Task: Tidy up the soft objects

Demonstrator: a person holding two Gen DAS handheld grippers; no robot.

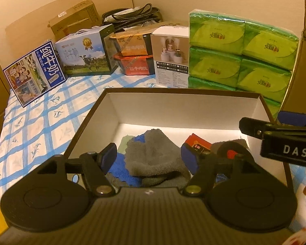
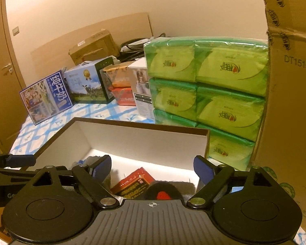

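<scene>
Green tissue packs stacked ahead and to the right of both grippers carry a red-and-gold logo too small to read. Beside them, the big carton at the right edge reads "DT15150". Farther ahead to the left, a blue milk carton shows large Chinese characters and "1956". The right gripper, seen from the left wrist camera, bears the letters "DAS". Just below the left gripper, whose jaws stand wide apart with nothing clamped, a grey cloth lies over a blue one inside the white-lined box. The right gripper's jaws also gape empty over a red packet and a dark round thing with a red spot, perhaps a soft toy; both are partly hidden by the tool bodies.
</scene>
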